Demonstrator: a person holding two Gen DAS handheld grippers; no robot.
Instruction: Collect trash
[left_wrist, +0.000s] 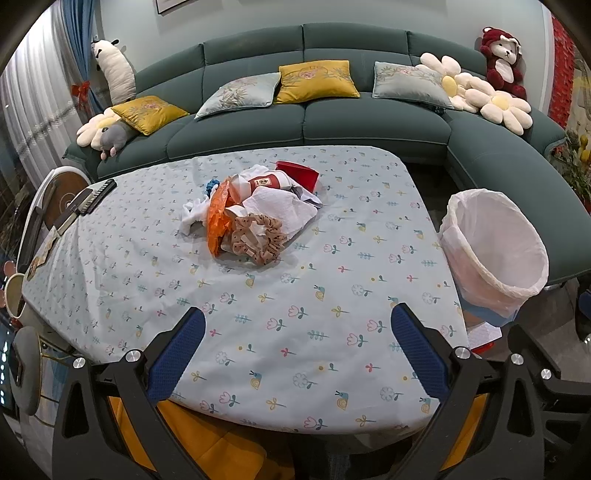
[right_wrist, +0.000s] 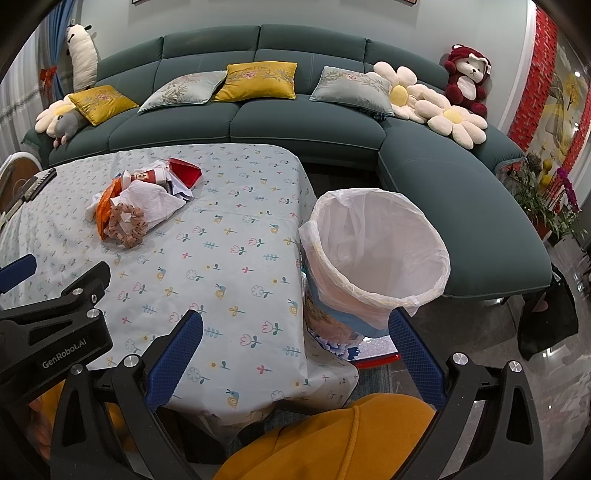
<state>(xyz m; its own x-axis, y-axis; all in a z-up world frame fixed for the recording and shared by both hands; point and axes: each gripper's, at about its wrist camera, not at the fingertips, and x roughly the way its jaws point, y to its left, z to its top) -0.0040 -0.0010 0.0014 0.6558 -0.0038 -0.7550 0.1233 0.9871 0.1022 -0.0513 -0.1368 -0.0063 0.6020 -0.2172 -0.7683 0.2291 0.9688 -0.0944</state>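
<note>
Both tools are empty. Your left gripper hangs over the near edge of the flower-print table with its blue pads spread fully wide, nothing between them. Your right gripper is equally wide and empty, straddling the table corner and the bin.

The trash pile sits at twelve o'clock from the left gripper, well apart from it, mid-table: an orange plastic bag, white crumpled paper, a red paper cup and a red carton.

The lined waste bin stands off the table's right edge, at about one o'clock from the right gripper.

Reach for one loose piece at a time, starting with an item on top. (The tan scrunchie may not be rubbish, so judge before pinching it.)
</note>
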